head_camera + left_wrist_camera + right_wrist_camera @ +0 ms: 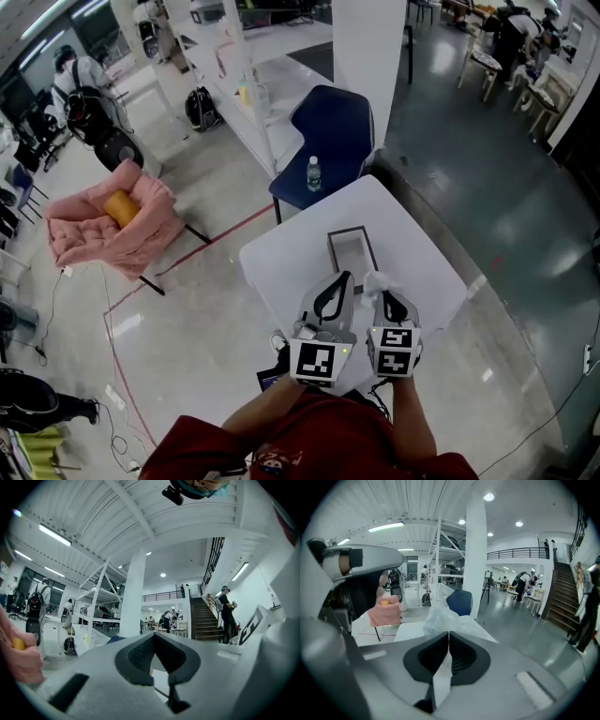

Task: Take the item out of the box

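On the white table (pixel 281 267) lies an open shallow box (pixel 352 251) with a dark rim and a white inside. My right gripper (pixel 386 292) hovers just near of the box, shut on a crumpled clear plastic bag (pixel 377 281). In the right gripper view the bag (pixel 439 616) bulges beyond the gripper (pixel 449 637) and a white strip of it runs down between the pads. My left gripper (pixel 349 277) hangs beside it, over the box's near end. Its tips (pixel 153 637) meet with nothing between them.
A blue chair (pixel 328 131) with a water bottle (pixel 313 173) on its seat stands beyond the table's far corner. A pink padded chair (pixel 112 225) is off to the left. White shelving and a pillar stand further back. The table's right edge drops to dark floor.
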The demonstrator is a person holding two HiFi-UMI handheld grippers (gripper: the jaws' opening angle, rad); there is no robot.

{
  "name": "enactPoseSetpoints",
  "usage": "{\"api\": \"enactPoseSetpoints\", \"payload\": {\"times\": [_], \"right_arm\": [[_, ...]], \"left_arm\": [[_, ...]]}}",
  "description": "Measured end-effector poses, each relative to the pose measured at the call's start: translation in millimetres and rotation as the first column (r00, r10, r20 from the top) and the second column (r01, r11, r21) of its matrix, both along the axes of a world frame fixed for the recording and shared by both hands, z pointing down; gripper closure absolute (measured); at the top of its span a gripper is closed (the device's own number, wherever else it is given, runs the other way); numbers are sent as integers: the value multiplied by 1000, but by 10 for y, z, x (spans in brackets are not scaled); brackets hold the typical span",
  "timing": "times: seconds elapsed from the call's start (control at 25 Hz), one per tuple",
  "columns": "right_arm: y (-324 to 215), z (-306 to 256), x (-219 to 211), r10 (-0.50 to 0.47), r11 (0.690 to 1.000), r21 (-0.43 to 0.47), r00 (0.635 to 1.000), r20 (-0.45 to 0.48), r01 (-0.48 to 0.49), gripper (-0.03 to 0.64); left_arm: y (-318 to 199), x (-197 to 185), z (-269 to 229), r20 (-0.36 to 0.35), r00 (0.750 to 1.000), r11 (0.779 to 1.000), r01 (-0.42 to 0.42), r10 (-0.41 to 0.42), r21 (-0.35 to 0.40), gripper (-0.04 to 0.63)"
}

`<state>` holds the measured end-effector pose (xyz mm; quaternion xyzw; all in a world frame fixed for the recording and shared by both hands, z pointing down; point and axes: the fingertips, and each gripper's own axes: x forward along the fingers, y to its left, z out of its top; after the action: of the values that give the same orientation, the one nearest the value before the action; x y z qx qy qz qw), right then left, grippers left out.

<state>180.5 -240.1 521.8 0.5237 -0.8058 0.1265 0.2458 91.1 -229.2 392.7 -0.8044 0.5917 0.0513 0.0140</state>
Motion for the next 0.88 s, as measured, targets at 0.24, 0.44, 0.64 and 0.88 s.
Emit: {"api": "enactPoseSetpoints", "payload": {"times": [0.24, 0.44, 0.64, 0.88], "right_arm": [[-6, -294, -15, -7, 996, 86, 1000, 10, 6, 609], [-11, -476, -73, -17, 990, 139, 999, 34, 12, 609], [30, -685, -151, -36, 978, 210, 994, 103, 14, 609], [80, -951, -14, -33, 953, 303, 987, 159, -17, 609]], "left_arm": [[88, -30, -95, 16, 1000, 1000, 9, -9, -15, 592], [105, -93, -145, 11, 1000, 1000, 29, -29, -9, 592], [138, -123, -218, -31, 999, 999, 39, -39, 0, 592], [147, 59, -189, -25, 999, 1000, 22, -22, -6, 592]]}}
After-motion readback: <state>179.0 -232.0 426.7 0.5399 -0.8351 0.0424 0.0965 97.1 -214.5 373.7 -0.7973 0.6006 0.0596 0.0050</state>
